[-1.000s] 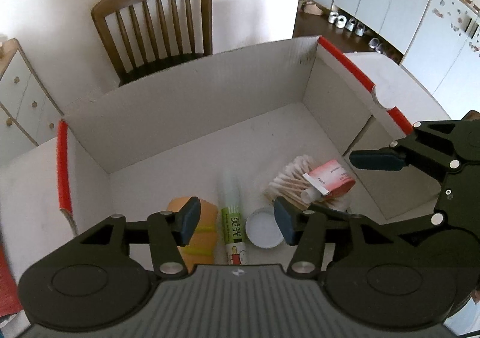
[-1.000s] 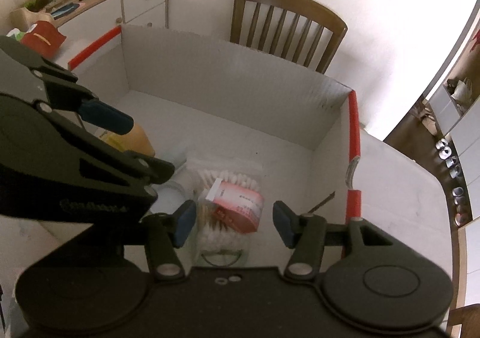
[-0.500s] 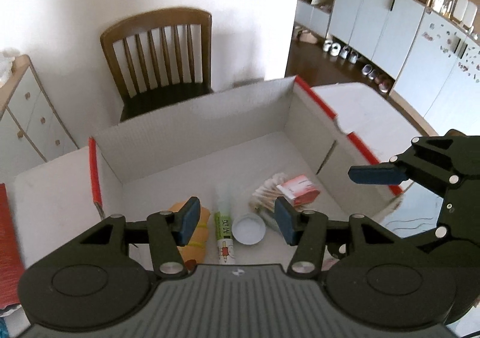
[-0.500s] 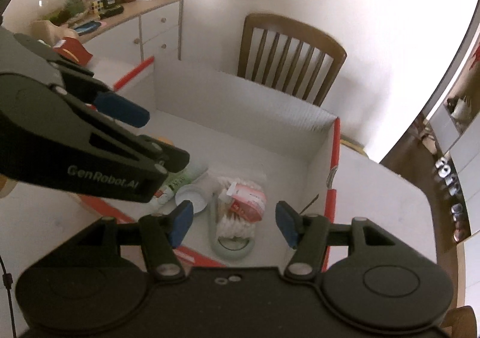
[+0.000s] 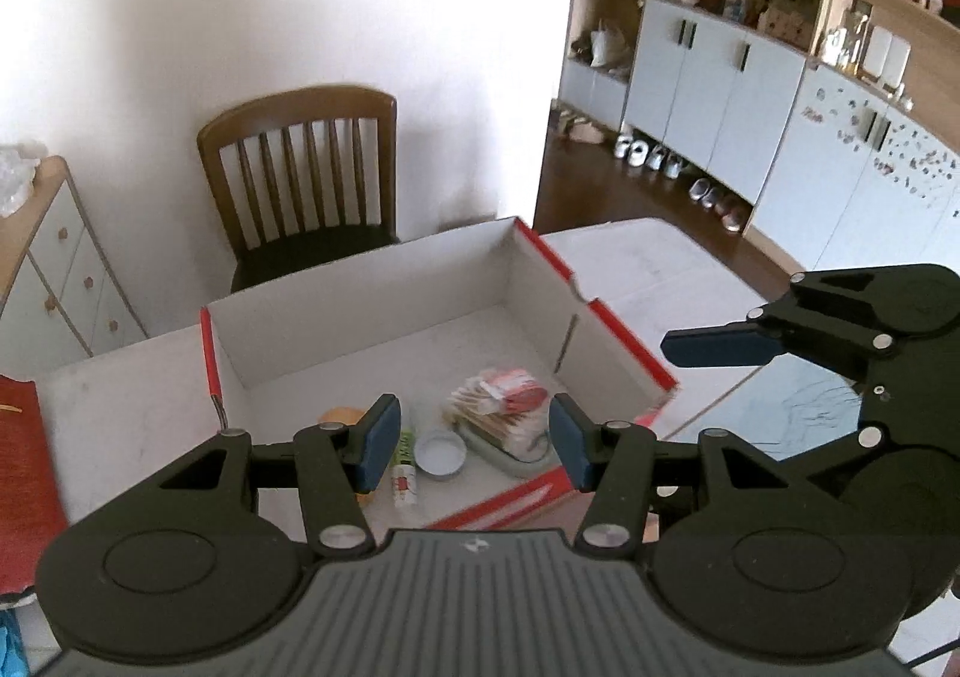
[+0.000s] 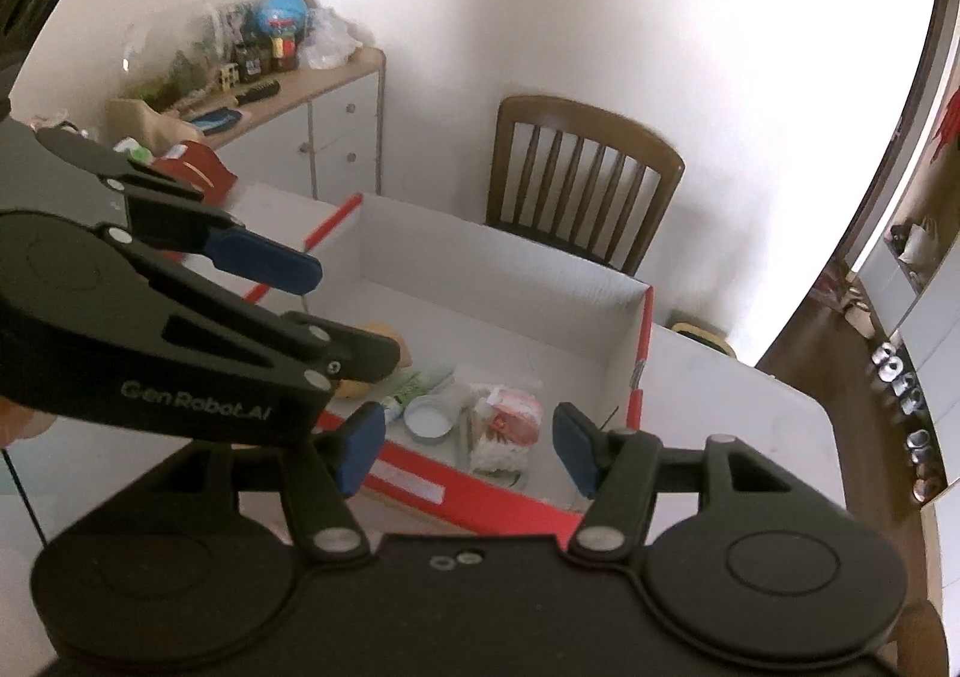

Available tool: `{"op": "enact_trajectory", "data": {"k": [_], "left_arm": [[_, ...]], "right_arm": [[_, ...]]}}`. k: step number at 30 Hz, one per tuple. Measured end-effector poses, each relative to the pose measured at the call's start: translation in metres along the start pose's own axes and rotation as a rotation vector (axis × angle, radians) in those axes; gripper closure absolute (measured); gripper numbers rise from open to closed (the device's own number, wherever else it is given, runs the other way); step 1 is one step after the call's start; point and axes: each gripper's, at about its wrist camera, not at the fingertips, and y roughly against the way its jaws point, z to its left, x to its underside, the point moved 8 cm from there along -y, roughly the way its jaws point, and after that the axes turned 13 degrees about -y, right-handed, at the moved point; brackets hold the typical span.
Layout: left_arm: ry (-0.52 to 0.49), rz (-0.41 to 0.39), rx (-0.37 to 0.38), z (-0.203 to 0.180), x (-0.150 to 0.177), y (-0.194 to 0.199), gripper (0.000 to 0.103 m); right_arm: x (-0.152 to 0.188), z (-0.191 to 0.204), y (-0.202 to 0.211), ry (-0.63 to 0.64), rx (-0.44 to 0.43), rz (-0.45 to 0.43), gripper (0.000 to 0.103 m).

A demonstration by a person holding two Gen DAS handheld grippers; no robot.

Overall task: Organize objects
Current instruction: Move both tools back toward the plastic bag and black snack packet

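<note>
Inside, the white cardboard box with red edges held a crinkly bag of cotton swabs, a round white lid and a glue tube, low in centre frame. Both the left hand-held gripper and right hand-held gripper hung spread apart, gripping nothing. A slatted wooden chair stood behind the worktop; only the right view showed the cluttered sideboard.

In my red-edged white cardboard box, along the near wall, lie an orange item, a green-labelled tube lying flat, a round white lid, and a bag of cotton swabs with a red-and-white packet on top.
</note>
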Motion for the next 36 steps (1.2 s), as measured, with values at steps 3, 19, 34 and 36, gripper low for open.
{"op": "enact_trajectory", "data": {"k": [3,19,34,36], "left_arm": [[0.003,-0.023,0.0,-0.008,0.002,0.015,0.05],[0.013,-0.048,-0.044,-0.027,0.043,0.063,0.035],[0.036,0.011,-0.062,-0.053,0.119,0.067,0.022],[0.042,0.029,-0.055,-0.056,0.129,0.064,0.022]], "right_arm": [[0.007,0.001,0.013,-0.011,-0.02,-0.005,0.04],[0.058,-0.005,0.061,-0.082,-0.053,-0.002,0.028],[0.145,-0.009,0.065,-0.165,-0.017,0.068,0.007],[0.156,-0.008,0.063,-0.182,-0.017,0.088,0.007]]}}
